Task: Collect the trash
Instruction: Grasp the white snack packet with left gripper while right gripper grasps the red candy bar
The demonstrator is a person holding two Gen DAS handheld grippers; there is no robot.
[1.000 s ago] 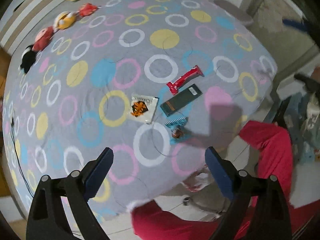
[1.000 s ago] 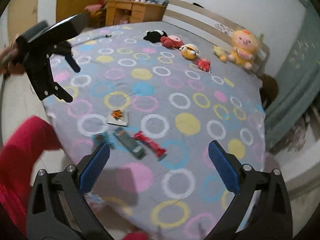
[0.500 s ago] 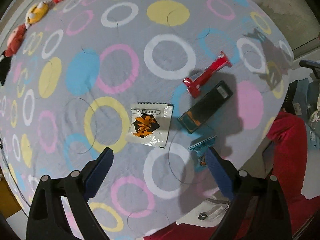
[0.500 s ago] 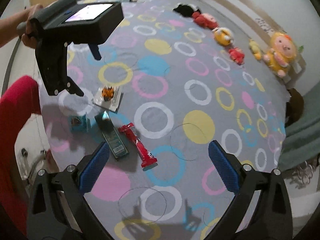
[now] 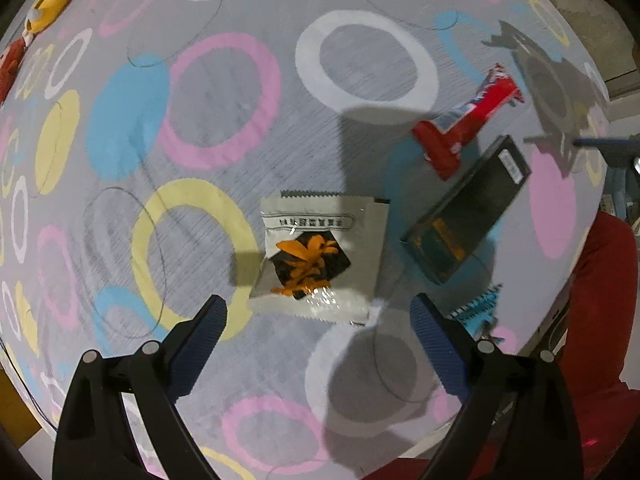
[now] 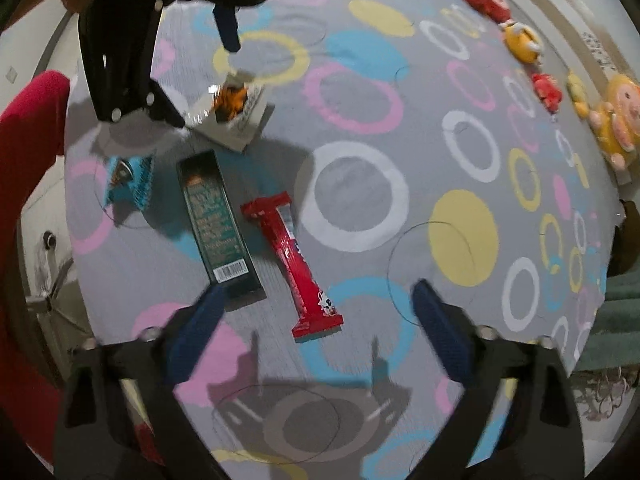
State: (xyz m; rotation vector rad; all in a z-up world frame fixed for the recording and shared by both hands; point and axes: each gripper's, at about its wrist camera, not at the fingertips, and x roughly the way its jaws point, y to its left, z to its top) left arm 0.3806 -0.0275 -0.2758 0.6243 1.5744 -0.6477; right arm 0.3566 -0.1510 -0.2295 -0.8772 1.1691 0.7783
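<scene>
Four pieces of trash lie on the grey bedspread with coloured rings. My left gripper [image 5: 318, 312] is open and points down just over a silver packet with an orange print [image 5: 320, 256], not touching it. My right gripper [image 6: 318, 296] hangs over a red wrapper [image 6: 292, 260]. Its jaws are closing, the wrapper's near end lies between them, and the pads are clear of it. A dark green box [image 6: 216, 220] lies left of the red wrapper. Beyond the box sits a blue wrapper [image 6: 132, 180]. The right wrist view also shows the left gripper [image 6: 120, 40] above the silver packet [image 6: 232, 116].
Several plush toys [image 6: 520, 40] line the far side of the bed, with a yellow doll [image 6: 616, 120] at the end. A person's red clothing [image 5: 600, 300] stands at the bed's near edge. Floor and a metal stand [image 6: 44, 272] lie beyond that edge.
Both grippers have come down close to the bedspread, so the trash looks much larger. The left now hangs over the silver packet, the right over the red wrapper with its fingers slightly closer together.
</scene>
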